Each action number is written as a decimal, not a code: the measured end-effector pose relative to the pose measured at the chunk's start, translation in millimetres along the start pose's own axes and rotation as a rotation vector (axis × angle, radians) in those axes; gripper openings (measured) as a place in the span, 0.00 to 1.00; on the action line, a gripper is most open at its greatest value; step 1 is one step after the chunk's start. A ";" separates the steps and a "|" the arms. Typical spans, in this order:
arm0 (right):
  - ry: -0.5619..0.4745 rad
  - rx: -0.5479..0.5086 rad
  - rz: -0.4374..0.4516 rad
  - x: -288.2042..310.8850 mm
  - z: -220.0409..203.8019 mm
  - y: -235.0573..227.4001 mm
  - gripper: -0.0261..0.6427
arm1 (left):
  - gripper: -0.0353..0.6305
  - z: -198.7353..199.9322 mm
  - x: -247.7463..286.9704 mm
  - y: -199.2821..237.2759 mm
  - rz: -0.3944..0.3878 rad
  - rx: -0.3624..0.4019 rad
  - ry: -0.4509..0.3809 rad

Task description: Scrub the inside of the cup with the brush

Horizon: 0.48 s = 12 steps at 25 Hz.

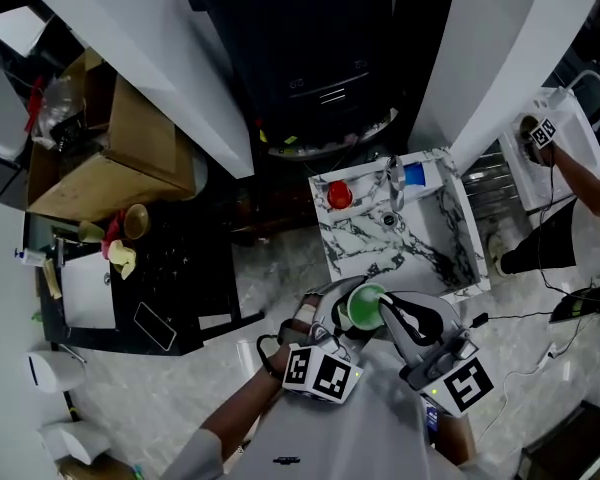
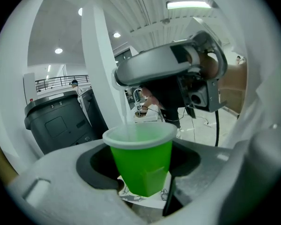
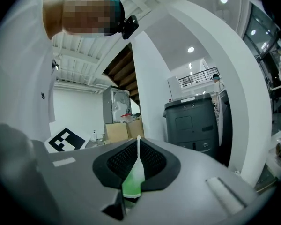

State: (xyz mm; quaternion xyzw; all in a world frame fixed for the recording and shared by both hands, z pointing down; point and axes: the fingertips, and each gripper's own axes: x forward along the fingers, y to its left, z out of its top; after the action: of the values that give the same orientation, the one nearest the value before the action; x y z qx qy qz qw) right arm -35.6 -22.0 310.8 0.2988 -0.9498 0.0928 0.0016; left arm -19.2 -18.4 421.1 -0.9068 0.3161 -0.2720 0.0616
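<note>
Green cup (image 2: 141,163) sitting upright at lower centre of the left gripper view, the left gripper (image 2: 143,182) clamping its walls from both sides, probably keeping the mouth facing up and steady for scrubbing. Right gripper (image 3: 136,168) is pinching the thin white handle of the brush (image 3: 138,151), jaws nearly together, and hovering above the rim so the brush is dipping into the cup
</note>
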 end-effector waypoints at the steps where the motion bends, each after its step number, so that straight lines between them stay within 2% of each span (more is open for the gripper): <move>1: -0.001 -0.003 -0.011 -1.3 1.2 -3.3 0.07 | 0.48 -0.2 -0.9 1.6 0.003 0.000 0.000; 9: -0.033 -0.015 -0.007 -15.5 15.0 -5.5 0.07 | 0.48 -1.0 -1.8 9.6 0.032 0.001 -0.003; 12: 0.009 0.010 -0.022 -28.6 5.3 -7.9 0.07 | 0.48 -0.3 -0.7 8.6 0.036 -0.003 -0.006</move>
State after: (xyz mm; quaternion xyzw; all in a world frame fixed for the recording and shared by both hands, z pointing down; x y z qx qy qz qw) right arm -7.3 -13.1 305.3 0.3086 -0.9461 0.0987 0.0053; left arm -24.5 -24.8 418.5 -0.9018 0.3327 -0.2678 0.0660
